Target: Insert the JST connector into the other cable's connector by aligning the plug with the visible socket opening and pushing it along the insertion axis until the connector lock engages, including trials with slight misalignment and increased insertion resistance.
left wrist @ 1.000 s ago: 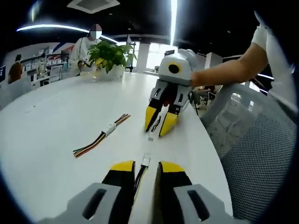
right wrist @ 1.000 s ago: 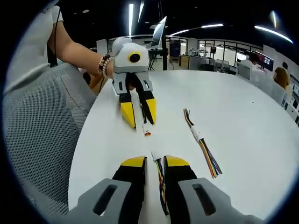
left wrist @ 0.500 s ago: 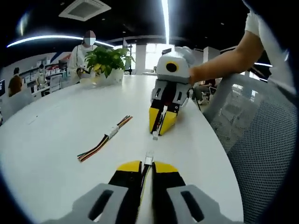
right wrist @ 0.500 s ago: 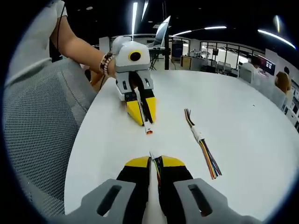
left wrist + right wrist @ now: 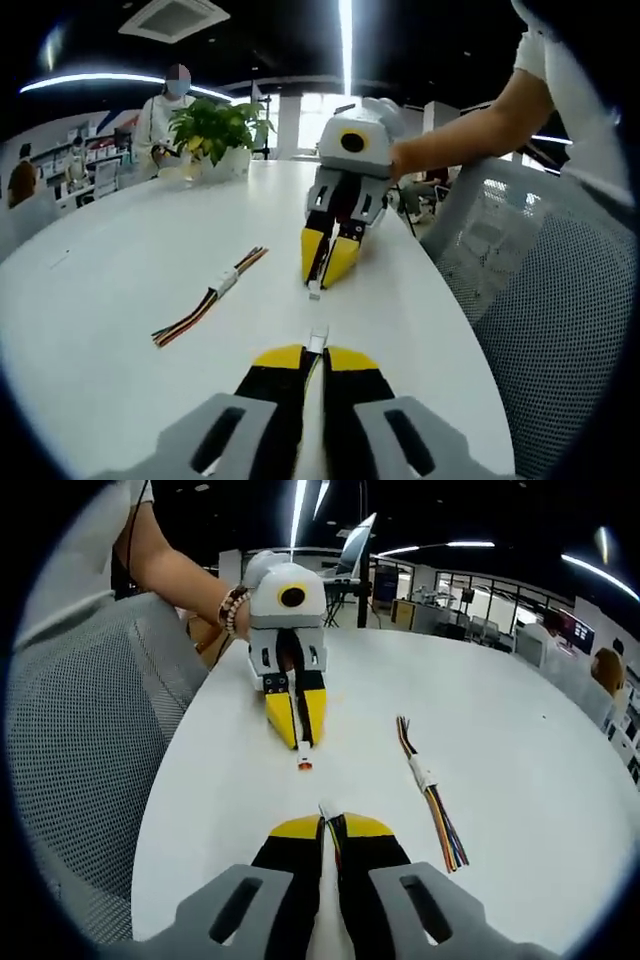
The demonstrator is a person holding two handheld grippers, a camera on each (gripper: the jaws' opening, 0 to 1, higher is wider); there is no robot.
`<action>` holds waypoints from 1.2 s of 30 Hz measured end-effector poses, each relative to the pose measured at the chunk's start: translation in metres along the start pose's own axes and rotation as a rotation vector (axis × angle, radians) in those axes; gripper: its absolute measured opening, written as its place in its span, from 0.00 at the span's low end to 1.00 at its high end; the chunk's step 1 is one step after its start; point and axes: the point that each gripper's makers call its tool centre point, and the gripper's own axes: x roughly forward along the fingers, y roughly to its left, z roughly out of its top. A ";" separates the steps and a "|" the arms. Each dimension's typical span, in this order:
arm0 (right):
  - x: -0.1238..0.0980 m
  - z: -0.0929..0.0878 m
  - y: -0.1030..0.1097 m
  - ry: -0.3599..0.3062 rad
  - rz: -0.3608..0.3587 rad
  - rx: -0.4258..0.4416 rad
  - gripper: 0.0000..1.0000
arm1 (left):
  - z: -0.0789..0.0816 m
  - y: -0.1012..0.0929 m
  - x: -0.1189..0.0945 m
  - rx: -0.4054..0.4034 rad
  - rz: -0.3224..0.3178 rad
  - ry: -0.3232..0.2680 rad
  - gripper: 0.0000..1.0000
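Note:
In the left gripper view my left gripper (image 5: 313, 356) is shut on a wire lead whose white JST connector (image 5: 318, 338) pokes out past the yellow tips. Facing it across a short gap, the right gripper (image 5: 327, 262) pinches its own lead, with a small white connector (image 5: 314, 291) at its tips. In the right gripper view my right gripper (image 5: 327, 826) is shut on its lead, white connector (image 5: 324, 810) forward. The left gripper (image 5: 296, 723) points back at it with its connector (image 5: 304, 765), orange at the end. The two connectors are apart, roughly in line.
A spare multicoloured cable with joined white connectors (image 5: 213, 294) (image 5: 429, 782) lies on the white round table (image 5: 120, 260). A potted plant (image 5: 215, 125) and a standing person (image 5: 163, 100) are at the far edge. A grey mesh chair (image 5: 540, 300) (image 5: 80, 750) stands beside the table.
Both grippers' jaws, slightly apart one second ago, have shut tight on their leads. The facing gripper's jaws have also narrowed, and the connectors now sit more nearly in line.

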 end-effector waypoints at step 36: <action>-0.009 0.047 -0.013 -0.085 -0.078 0.052 0.02 | 0.047 0.011 -0.012 0.111 0.106 -0.042 0.00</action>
